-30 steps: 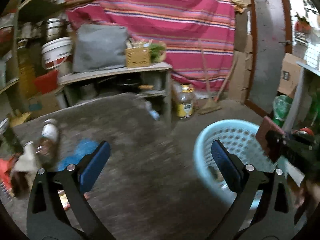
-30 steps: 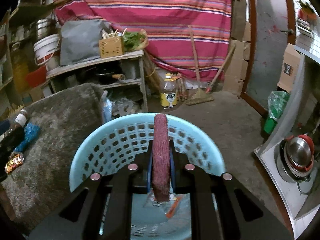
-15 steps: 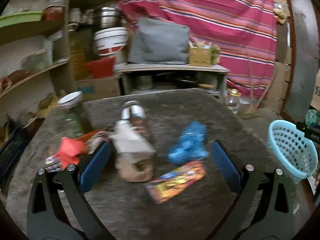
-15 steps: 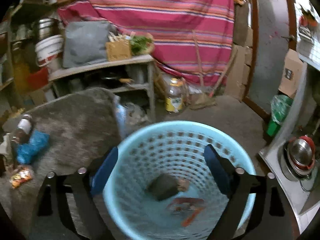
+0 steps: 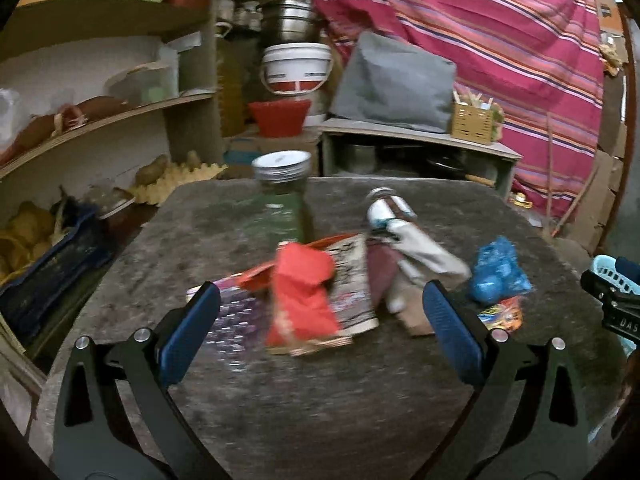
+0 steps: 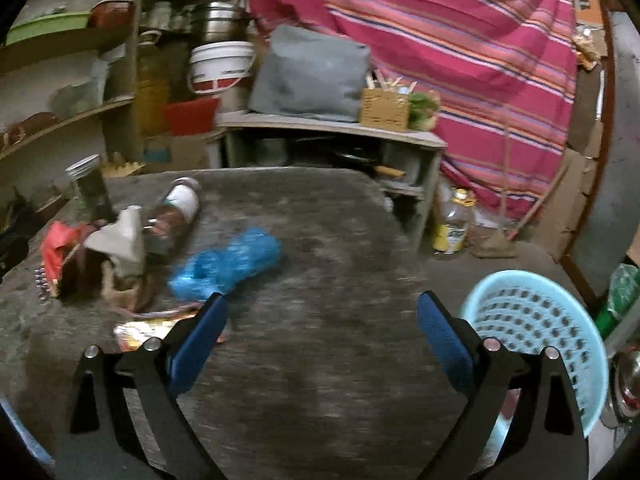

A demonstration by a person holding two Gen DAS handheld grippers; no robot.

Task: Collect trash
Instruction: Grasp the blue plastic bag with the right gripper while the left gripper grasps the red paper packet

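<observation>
Trash lies on a grey table (image 5: 320,400): a red wrapper (image 5: 302,292) on a printed packet (image 5: 352,280), a crumpled white paper bag (image 5: 424,256), a blue plastic bag (image 5: 498,276), a colourful snack wrapper (image 5: 500,314) and a bottle lying on its side (image 5: 386,206). My left gripper (image 5: 320,330) is open, just before the red wrapper. My right gripper (image 6: 322,338) is open and empty above the table, the blue bag (image 6: 228,264) to its front left. The light blue basket (image 6: 536,328) stands at the right.
A glass jar with a metal lid (image 5: 282,200) stands upright behind the trash. Shelves (image 5: 100,120) with goods run along the left. A low shelf (image 6: 332,128) with a grey cushion and a striped cloth (image 6: 460,40) are behind the table.
My right gripper opened and dropped the dark red item into the basket, then swung left over the table. My left gripper swung left from the basket to the trash pile.
</observation>
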